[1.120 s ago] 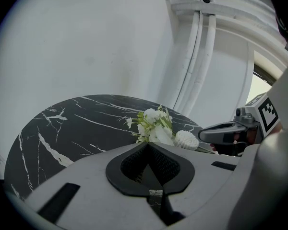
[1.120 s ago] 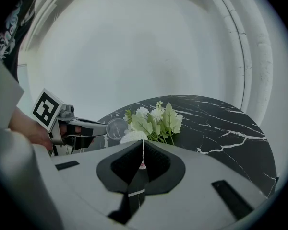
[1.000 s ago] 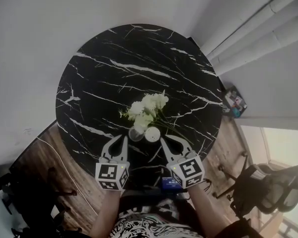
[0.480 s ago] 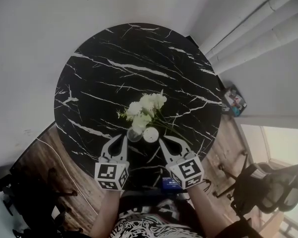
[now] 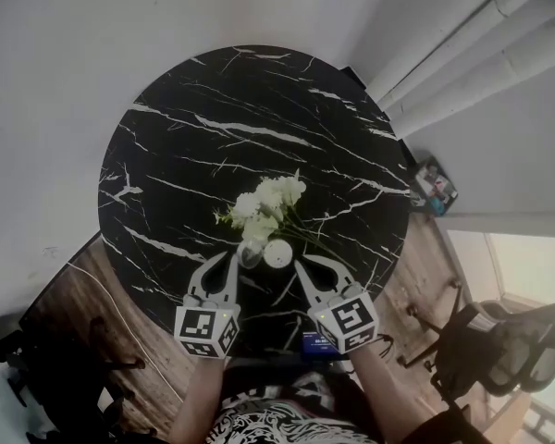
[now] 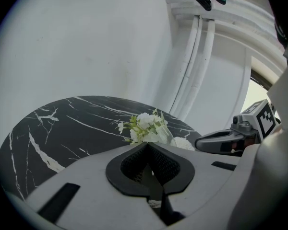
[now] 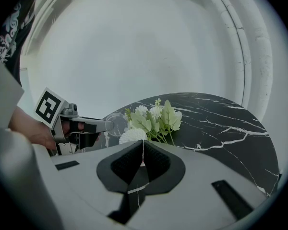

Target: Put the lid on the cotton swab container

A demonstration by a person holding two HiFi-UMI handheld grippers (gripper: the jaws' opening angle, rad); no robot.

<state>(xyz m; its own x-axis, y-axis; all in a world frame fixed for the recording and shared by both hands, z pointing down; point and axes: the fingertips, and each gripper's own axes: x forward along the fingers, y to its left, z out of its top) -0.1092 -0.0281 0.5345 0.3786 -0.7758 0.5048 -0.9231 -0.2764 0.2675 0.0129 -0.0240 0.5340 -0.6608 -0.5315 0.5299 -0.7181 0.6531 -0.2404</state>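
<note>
- Head view: on the black marble table (image 5: 213, 128), the left gripper (image 5: 233, 259) is clamped on the clear lid (image 5: 251, 253). The lid is just left of the cotton swab container (image 5: 278, 252), on the near side of the white flowers (image 5: 270, 202). The right gripper (image 5: 299, 265) waits just near-right of the container. Since a second ago almost nothing has moved; lid and container are a shade closer.
- Left gripper view: its jaws meet at the tips, with the lid's clear edge (image 6: 163, 133) just beyond them, a closure the head view does not resolve.
- Right gripper view: its own jaws are pressed together, empty. Only here does the lid (image 7: 117, 123) show plainly at the left gripper's tip.
</note>
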